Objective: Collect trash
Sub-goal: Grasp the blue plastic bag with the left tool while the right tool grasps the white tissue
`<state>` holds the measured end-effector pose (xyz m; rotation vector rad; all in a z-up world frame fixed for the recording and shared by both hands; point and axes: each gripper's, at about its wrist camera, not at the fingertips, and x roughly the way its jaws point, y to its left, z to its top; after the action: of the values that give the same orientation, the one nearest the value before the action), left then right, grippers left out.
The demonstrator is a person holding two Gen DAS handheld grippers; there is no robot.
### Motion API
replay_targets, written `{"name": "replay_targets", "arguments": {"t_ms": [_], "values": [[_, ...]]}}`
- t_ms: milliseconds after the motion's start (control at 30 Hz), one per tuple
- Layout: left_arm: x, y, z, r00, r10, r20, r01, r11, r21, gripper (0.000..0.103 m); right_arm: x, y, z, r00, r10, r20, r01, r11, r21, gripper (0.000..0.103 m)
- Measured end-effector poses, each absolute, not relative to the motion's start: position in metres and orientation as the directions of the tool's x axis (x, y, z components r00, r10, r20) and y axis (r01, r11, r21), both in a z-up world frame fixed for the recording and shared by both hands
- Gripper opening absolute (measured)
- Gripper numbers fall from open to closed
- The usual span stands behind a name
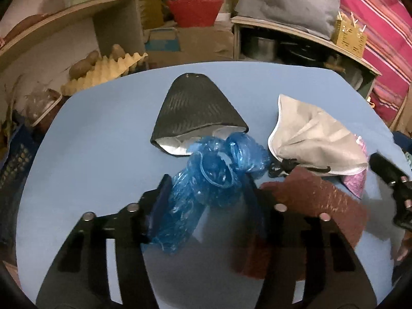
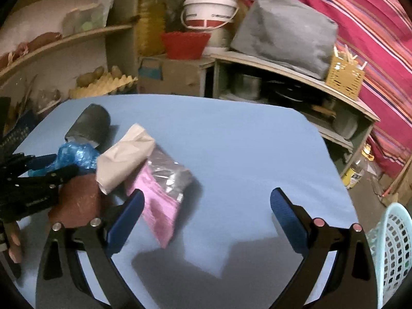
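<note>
My left gripper (image 1: 206,188) is shut on a crumpled blue plastic wrap (image 1: 213,172), just above the blue table (image 1: 103,141); the wrap also shows in the right wrist view (image 2: 74,155). Behind it lies a black pouch with a silver lining (image 1: 198,110), to its right a white face mask (image 1: 316,141) and a brown scouring pad (image 1: 322,206). A pink and silver packet (image 2: 162,193) lies under the mask's edge (image 2: 126,154). My right gripper (image 2: 206,211) is open and empty over the table, right of the packet.
A light blue mesh basket (image 2: 394,252) stands off the table's right edge. Shelves behind hold a grey bag (image 2: 285,33), a red basket (image 2: 184,43), a white bucket (image 2: 209,7) and an egg tray with potatoes (image 1: 103,69).
</note>
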<state>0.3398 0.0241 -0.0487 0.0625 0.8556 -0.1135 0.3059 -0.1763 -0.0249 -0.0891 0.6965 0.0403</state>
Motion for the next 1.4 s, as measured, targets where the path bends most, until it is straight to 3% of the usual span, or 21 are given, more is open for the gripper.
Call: {"name": "replay_targets", "arguments": {"t_ms": [33, 133, 300, 367, 500, 567, 667, 900, 933, 1033, 1333, 1400], "values": [[0.34, 0.025, -0.049, 0.645, -0.084, -0.759, 0.131, 0.991, 0.002, 0.036, 0.309, -0.172, -0.026, 0.762, 0.009, -0.648, -0.073, 0.995, -0.072, 0.096], [0.34, 0.028, -0.052, 0.63, -0.096, -0.77, 0.136, 0.991, -0.012, 0.017, 0.316, -0.17, -0.03, 0.744, 0.028, -0.667, -0.091, 0.994, -0.06, 0.096], [0.332, 0.033, -0.043, 0.653, -0.096, -0.751, 0.124, 0.992, -0.02, 0.011, 0.321, -0.168, -0.034, 0.723, 0.072, -0.687, -0.125, 0.992, -0.028, 0.089], [0.327, 0.036, -0.034, 0.671, -0.099, -0.735, 0.114, 0.993, -0.03, 0.01, 0.322, -0.172, -0.036, 0.71, 0.104, -0.696, -0.139, 0.99, 0.005, 0.068], [0.316, 0.037, -0.022, 0.702, -0.092, -0.706, 0.107, 0.994, -0.023, 0.01, 0.326, -0.182, -0.042, 0.681, 0.174, -0.712, -0.151, 0.984, 0.096, 0.042], [0.313, 0.036, -0.018, 0.708, -0.092, -0.701, 0.108, 0.994, -0.022, 0.01, 0.326, -0.187, -0.041, 0.679, 0.206, -0.704, -0.156, 0.978, 0.135, 0.023], [0.309, 0.036, -0.016, 0.713, -0.086, -0.695, 0.105, 0.994, -0.016, 0.01, 0.323, -0.19, -0.04, 0.687, 0.205, -0.697, -0.157, 0.979, 0.134, 0.013], [0.299, 0.044, -0.008, 0.73, -0.053, -0.681, 0.074, 0.997, 0.001, 0.01, 0.313, -0.199, -0.03, 0.708, 0.181, -0.682, -0.127, 0.983, 0.128, 0.015], [0.298, 0.046, -0.006, 0.737, -0.04, -0.675, 0.067, 0.998, 0.015, 0.01, 0.311, -0.2, -0.026, 0.714, 0.186, -0.675, -0.133, 0.983, 0.13, 0.019], [0.298, 0.053, -0.002, 0.751, -0.007, -0.661, 0.045, 0.998, 0.04, 0.01, 0.303, -0.191, -0.015, 0.746, 0.156, -0.647, -0.122, 0.988, 0.098, 0.062], [0.297, 0.094, 0.01, 0.76, 0.019, -0.649, -0.013, 1.0, 0.014, 0.01, 0.331, -0.13, -0.01, 0.69, 0.163, -0.705, -0.126, 0.987, 0.104, 0.06], [0.296, 0.099, 0.013, 0.765, 0.02, -0.644, -0.016, 1.0, 0.011, 0.01, 0.337, -0.121, -0.017, 0.671, 0.141, -0.728, -0.102, 0.99, 0.098, 0.051]]}}
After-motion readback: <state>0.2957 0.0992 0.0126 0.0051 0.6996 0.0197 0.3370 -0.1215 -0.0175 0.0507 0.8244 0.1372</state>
